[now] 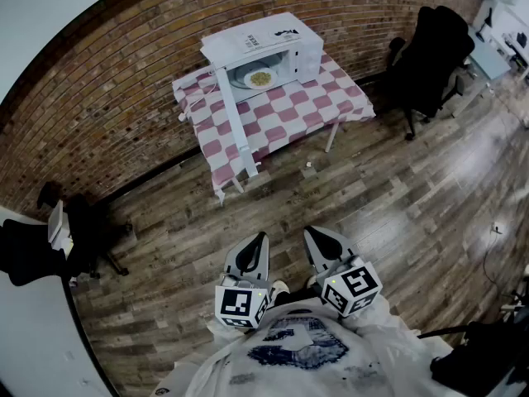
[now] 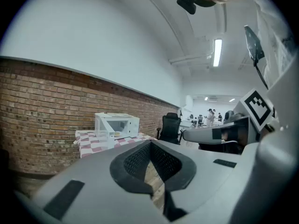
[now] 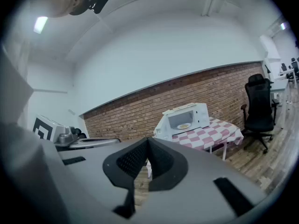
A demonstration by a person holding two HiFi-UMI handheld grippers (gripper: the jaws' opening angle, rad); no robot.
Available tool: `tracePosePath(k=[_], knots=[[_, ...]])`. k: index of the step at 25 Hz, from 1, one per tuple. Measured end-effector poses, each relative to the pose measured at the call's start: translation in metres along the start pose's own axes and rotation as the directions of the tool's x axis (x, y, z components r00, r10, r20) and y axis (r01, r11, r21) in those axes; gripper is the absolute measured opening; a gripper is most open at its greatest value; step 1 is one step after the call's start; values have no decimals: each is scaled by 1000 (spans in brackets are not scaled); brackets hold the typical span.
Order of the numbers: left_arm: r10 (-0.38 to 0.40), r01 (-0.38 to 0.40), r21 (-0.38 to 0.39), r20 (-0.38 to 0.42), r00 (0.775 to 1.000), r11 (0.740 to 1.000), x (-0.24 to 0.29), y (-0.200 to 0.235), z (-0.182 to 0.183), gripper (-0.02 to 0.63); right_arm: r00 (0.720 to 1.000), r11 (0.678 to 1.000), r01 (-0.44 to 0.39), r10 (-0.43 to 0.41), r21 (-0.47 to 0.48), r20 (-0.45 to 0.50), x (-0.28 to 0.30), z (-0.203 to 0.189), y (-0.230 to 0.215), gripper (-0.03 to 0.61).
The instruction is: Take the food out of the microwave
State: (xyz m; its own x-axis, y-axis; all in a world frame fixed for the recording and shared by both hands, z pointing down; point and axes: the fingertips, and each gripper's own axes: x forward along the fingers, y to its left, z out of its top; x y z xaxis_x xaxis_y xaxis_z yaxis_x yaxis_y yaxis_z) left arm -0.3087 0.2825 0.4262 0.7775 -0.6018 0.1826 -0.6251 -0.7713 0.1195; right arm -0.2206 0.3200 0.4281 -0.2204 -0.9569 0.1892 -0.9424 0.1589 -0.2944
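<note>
Bright ceiling light (image 2: 217,52), dark fisheye corners — close foreground perhaps soft

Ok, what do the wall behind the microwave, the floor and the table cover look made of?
Wall: red brick, matte, mortar lines show.
Floor: wood-look planks with a slight sheen, possibly laminate.
Table cover: probably cloth or vinyl, pink-and-white checks, draping at the edges.

Food (image 1: 260,78) inside microwave (image 1: 277,48): pale yellow patch, too small to ID. Print on microwave top: illegible. Table (image 1: 331,136): top and most of legs hidden by checked cloth (image 1: 285,114). Dark object (image 1: 483,362), btm-right of head view: cut off by frame edge, type n/k. People (image 2: 210,117) at far end of room, left gripper view: too small for detail.
</note>
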Motion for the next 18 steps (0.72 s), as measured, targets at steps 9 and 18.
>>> tracePosePath(k=[9, 18], knots=[[10, -11, 34, 10, 1000, 999, -6, -68, 0, 8, 999, 1000, 5, -5, -1, 35, -68, 0, -20, 12], [27, -27, 55, 12, 1000, 998, 20, -128, 1, 9, 998, 999, -34, 32, 23, 60, -111, 9, -65, 14]])
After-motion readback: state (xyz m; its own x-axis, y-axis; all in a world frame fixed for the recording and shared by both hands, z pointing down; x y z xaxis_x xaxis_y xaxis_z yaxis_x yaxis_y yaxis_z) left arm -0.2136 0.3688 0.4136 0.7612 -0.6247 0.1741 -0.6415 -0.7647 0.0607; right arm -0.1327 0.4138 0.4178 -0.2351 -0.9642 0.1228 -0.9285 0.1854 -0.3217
